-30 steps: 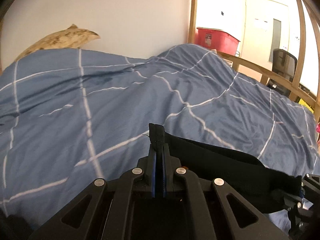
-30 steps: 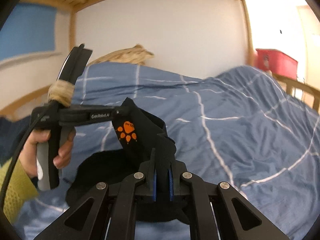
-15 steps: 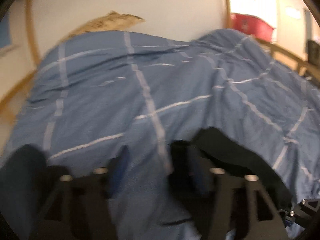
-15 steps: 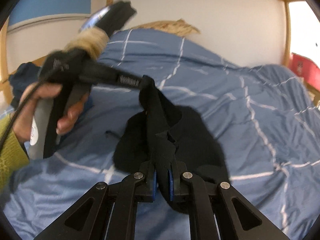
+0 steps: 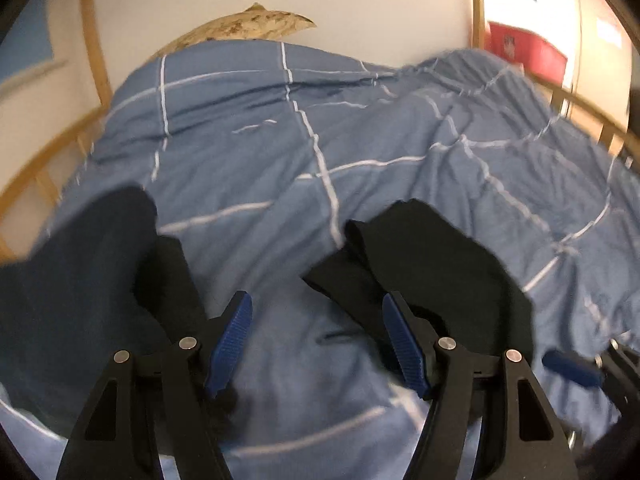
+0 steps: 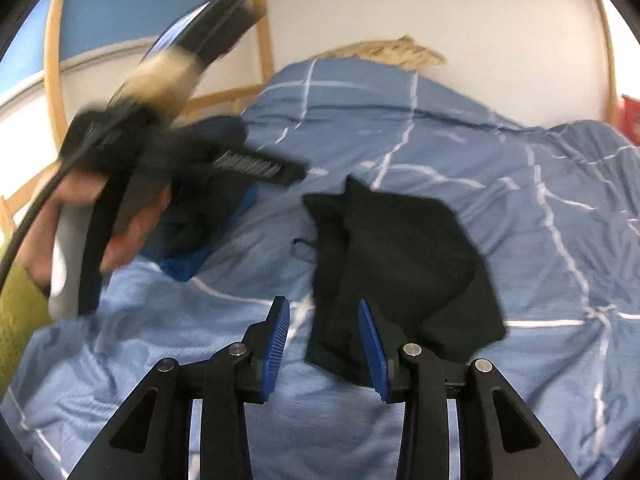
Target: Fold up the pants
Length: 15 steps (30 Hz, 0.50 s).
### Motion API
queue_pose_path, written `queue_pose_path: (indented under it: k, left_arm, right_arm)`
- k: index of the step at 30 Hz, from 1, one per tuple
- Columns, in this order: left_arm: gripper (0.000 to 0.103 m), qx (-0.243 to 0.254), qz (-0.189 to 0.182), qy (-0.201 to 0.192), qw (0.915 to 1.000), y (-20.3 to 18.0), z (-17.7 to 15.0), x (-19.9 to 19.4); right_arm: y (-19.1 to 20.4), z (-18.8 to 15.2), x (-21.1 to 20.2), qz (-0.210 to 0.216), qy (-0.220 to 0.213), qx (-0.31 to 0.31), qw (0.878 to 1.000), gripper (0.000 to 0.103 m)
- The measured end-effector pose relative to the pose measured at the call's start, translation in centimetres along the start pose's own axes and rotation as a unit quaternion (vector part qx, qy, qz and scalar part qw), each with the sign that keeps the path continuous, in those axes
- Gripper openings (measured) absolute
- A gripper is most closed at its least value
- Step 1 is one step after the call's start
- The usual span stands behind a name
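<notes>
Tongs: left [image 5: 316,340] wide apart, empty; right [image 6: 324,344] opening, pants [image 6: 400,256] released.

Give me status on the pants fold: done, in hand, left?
Done: the black pants lie in a compact folded bundle on the blue duvet. In hand: nothing. The left gripper is open over bare duvet; the right gripper is opening, pads off the cloth. Left: maybe flattening the raised edge of the bundle. A dark blue garment lies beside it, unfolded as far as I can tell.
</notes>
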<state>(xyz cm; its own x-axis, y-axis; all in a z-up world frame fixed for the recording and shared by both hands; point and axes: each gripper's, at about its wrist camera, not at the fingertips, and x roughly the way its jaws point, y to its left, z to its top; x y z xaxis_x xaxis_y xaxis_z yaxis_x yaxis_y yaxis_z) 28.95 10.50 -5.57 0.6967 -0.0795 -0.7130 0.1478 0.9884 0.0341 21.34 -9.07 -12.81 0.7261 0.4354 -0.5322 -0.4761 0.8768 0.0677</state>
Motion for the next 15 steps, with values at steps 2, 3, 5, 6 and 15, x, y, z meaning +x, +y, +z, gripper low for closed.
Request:
queue_pose_path:
  k: [2, 3, 5, 6, 15]
  left_arm:
    - [0.066, -0.023, -0.025, -0.006, 0.9994, -0.1, -0.8, -0.2]
    - [0.066, -0.036, -0.041, -0.005, 0.9985, -0.3, -1.2, 0.0]
    - [0.064, -0.053, -0.062, 0.001, 0.9966, -0.7, -1.5, 0.6]
    - [0.062, -0.058, -0.069, 0.005, 0.9959, -1.0, -1.4, 1.0]
    - [0.054, -0.017, -0.054, 0.023, 0.9981, -2.9, -0.3, 4.1]
  right_arm:
    - [-1.6, 0.2, -0.6, -0.013, -0.005, 0.016, 1.0, 0.038]
    - [-2.4, 0.2, -0.7, -0.023, -0.004, 0.023, 0.999, 0.038]
    - [-4.1, 0.2, -0.5, -0.036, 0.001, 0.038, 0.999, 0.038]
    - [-4.8, 0.2, -0.4, -0.042, 0.005, 0.05, 0.998, 0.038]
    - [-6.0, -1.6, 0.2, -0.039, 0.019, 0.112, 0.993, 0.038]
